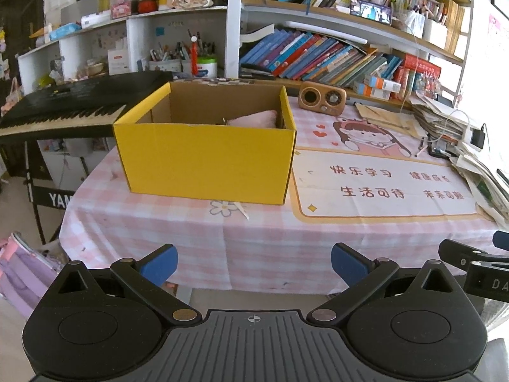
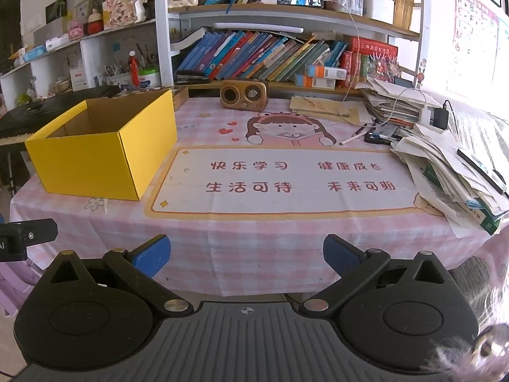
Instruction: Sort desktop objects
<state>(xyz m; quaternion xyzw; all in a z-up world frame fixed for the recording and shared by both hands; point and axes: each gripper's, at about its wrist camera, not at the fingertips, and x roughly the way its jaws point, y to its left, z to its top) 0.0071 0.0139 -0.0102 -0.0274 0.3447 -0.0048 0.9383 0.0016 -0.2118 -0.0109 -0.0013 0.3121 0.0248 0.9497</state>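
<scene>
A yellow cardboard box (image 1: 206,156) stands open on the left of the pink checked desk; a pink soft item (image 1: 254,117) lies inside it. The box also shows in the right wrist view (image 2: 95,159), its inside hidden there. My left gripper (image 1: 254,262) is open and empty, held off the desk's front edge facing the box. My right gripper (image 2: 246,253) is open and empty, off the front edge facing the printed desk mat (image 2: 280,181). A white pen (image 2: 353,139) and a dark flat case (image 2: 380,137) lie at the back right.
A brown retro radio (image 2: 243,95) stands at the back centre before the bookshelf (image 2: 270,54). Piles of papers and books (image 2: 455,172) cover the desk's right side. A keyboard piano (image 1: 73,105) stands left of the desk. A charger and cable (image 2: 440,117) lie on the papers.
</scene>
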